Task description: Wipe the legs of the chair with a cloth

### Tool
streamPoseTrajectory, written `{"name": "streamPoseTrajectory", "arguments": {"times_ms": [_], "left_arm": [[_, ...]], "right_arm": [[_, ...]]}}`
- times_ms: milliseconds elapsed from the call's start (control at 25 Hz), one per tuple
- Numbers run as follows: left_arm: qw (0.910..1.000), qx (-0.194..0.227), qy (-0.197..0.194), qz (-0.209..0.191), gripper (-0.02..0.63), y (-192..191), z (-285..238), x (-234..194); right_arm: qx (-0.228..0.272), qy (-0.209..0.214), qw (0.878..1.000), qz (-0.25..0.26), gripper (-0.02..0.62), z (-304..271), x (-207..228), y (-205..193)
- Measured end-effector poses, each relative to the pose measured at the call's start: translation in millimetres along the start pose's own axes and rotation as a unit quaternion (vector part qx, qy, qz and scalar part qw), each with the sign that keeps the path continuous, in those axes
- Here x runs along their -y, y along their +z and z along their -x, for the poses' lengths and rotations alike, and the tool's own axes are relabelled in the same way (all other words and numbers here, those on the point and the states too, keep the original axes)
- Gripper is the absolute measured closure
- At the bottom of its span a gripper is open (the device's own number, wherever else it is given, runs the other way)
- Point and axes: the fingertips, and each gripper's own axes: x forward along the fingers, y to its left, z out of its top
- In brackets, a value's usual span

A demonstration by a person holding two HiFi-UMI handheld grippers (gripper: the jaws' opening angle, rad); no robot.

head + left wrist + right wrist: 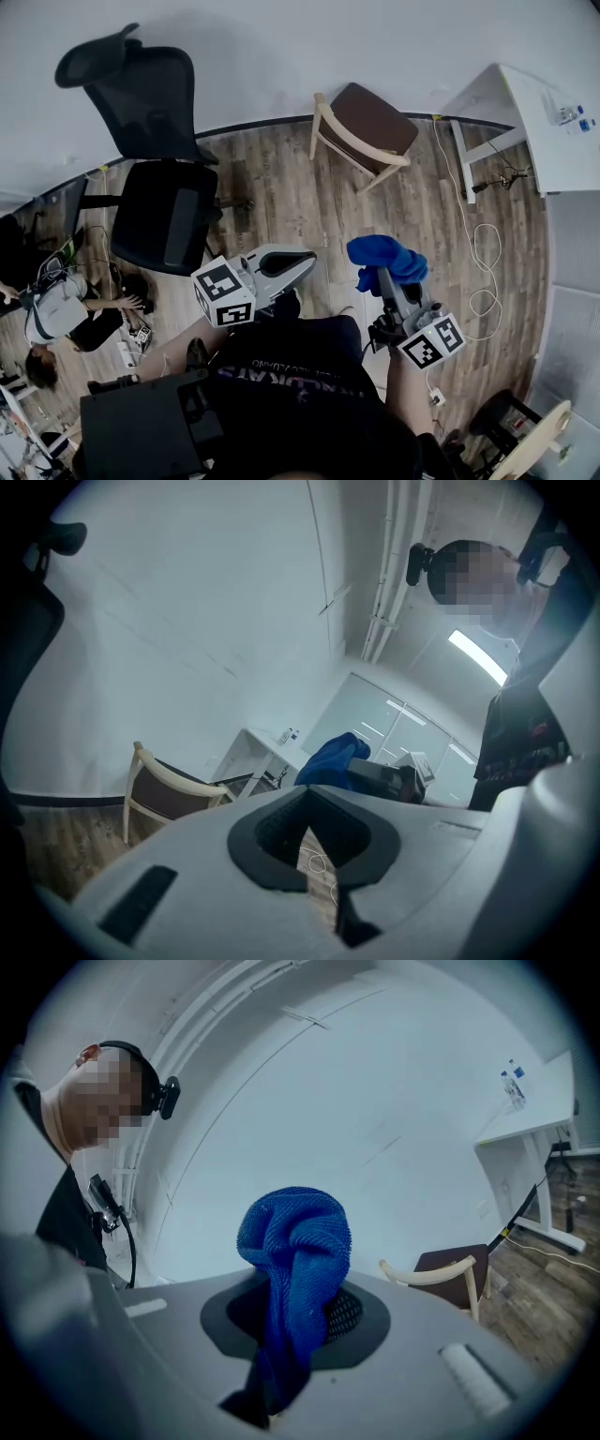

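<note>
Two tools are being held out ahead of the person, and nothing is being wiped yet. The blue cloth (295, 1241) is being gripped by the right tool (292, 1330): the jaws are closed on its bunched middle, and a wad is sticking out past the tips. The left tool (309, 808) is being held closed, with nothing between its jaws. The wooden chair (364, 127) is being faced, well ahead of both tools and untouched.

The step is being judged as the approach with the cloth. The next move is being judged to call for the right tool being carried forward and down, with the wad pressed against a leg.

Both tools together, and the floor between them and the chair, are being shown by the head view alone. How the cloth is running down between the jaws is being shown only by the right gripper view. The empty left jaws are being shown clearly only by the left gripper view.
</note>
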Motion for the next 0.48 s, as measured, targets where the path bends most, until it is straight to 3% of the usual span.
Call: {"name": "streamPoseTrajectory", "arguments": {"times_ms": [200, 480], "left_arm": [[0.9999, -0.005, 0.0, 0.014, 0.604, 8.3, 17.8, -35.8], [0.9991, 0.013, 0.023, 0.034, 0.604, 11.7, 10.3, -66.2]], "right_arm": [[-0.011, -0.007, 1.0, -0.003, 0.518, -44.1, -1.1, -3.3], [-0.051, 0.014, 0.999, 0.006, 0.519, -84.0, 18.2, 1.5]]}}
